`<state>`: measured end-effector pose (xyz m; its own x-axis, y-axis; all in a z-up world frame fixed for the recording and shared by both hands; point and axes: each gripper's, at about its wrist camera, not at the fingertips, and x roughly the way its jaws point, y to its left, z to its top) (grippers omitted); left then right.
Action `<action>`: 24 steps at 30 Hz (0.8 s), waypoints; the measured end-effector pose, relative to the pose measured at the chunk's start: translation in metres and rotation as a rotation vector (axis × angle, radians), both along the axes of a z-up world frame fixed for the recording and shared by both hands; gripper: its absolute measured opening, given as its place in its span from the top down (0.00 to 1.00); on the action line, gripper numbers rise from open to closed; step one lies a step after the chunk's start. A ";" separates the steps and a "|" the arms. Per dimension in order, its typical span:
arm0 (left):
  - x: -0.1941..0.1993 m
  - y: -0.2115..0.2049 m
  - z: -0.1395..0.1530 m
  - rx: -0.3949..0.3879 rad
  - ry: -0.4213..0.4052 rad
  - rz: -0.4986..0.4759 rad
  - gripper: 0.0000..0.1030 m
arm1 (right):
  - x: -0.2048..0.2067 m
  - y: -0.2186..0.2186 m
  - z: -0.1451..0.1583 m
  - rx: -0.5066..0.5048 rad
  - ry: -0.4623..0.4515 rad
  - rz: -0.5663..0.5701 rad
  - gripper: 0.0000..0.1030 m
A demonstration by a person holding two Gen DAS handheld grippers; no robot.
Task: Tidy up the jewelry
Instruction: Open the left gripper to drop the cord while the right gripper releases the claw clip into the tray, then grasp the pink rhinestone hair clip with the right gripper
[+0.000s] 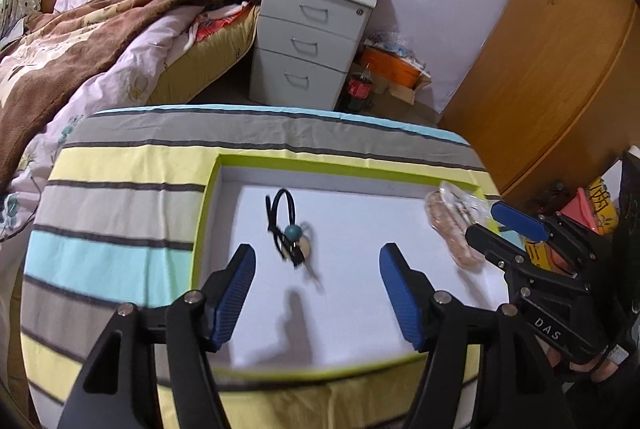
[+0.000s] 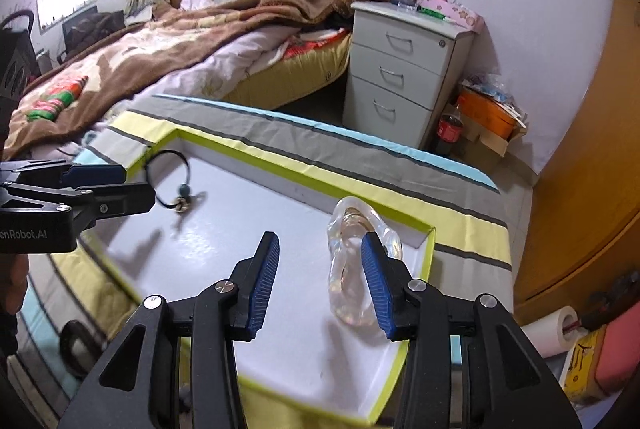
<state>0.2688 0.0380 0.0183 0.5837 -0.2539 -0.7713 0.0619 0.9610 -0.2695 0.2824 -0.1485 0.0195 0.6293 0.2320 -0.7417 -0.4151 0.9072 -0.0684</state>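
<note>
A: Where is the jewelry, seen from each gripper?

B: Both pieces lie in the white tray (image 1: 400, 309) with the green rim. The black cord bracelet (image 1: 286, 225) with a teal bead lies just ahead of the left gripper (image 1: 316, 293), a little toward its left finger. Its long axis runs away from the gripper, the loop at the far end and the bead near.

A: And the other piece?

B: The clear plastic bag (image 2: 352, 269) with the bead bracelet lies ahead of the right gripper (image 2: 320, 281), close beside its right finger. It is long and lies roughly along the fingers.

A: Do the grippers hold something?

B: No. Both stand spread, with nothing pinched between the ribbed blue pads.

A: Materials?

B: The cord is thin and flexible, the bead hard and round. The bag is shiny and soft, so I think it may slip.
</note>
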 end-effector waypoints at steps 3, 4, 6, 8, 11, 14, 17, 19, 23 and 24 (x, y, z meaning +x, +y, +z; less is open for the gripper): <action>-0.020 0.006 0.008 -0.018 -0.025 0.005 0.33 | -0.015 -0.004 0.007 0.029 -0.013 0.000 0.57; -0.027 0.008 0.011 -0.020 -0.033 0.008 0.32 | -0.020 -0.006 0.009 0.040 -0.016 -0.002 0.57; -0.041 0.011 0.015 -0.018 -0.040 0.014 0.32 | -0.032 -0.011 0.012 0.066 -0.018 -0.002 0.57; -0.052 0.013 0.018 -0.017 -0.051 0.014 0.31 | -0.044 -0.014 0.014 0.087 -0.016 0.003 0.57; -0.071 0.017 0.021 -0.008 -0.066 0.020 0.31 | -0.063 -0.017 0.014 0.118 -0.016 0.024 0.57; -0.090 0.022 0.021 -0.019 -0.075 0.031 0.30 | -0.083 -0.018 0.012 0.160 -0.002 0.068 0.57; -0.106 0.024 0.019 -0.016 -0.080 0.037 0.30 | -0.101 -0.015 0.006 0.185 0.011 0.118 0.57; -0.114 0.027 0.016 -0.010 -0.078 0.048 0.30 | -0.112 -0.012 -0.001 0.202 0.033 0.153 0.57; -0.130 0.030 0.010 -0.019 -0.078 0.048 0.30 | -0.129 -0.006 -0.016 0.220 0.076 0.210 0.57; -0.132 0.031 0.007 -0.017 -0.073 0.051 0.30 | -0.133 -0.003 -0.020 0.216 0.086 0.223 0.57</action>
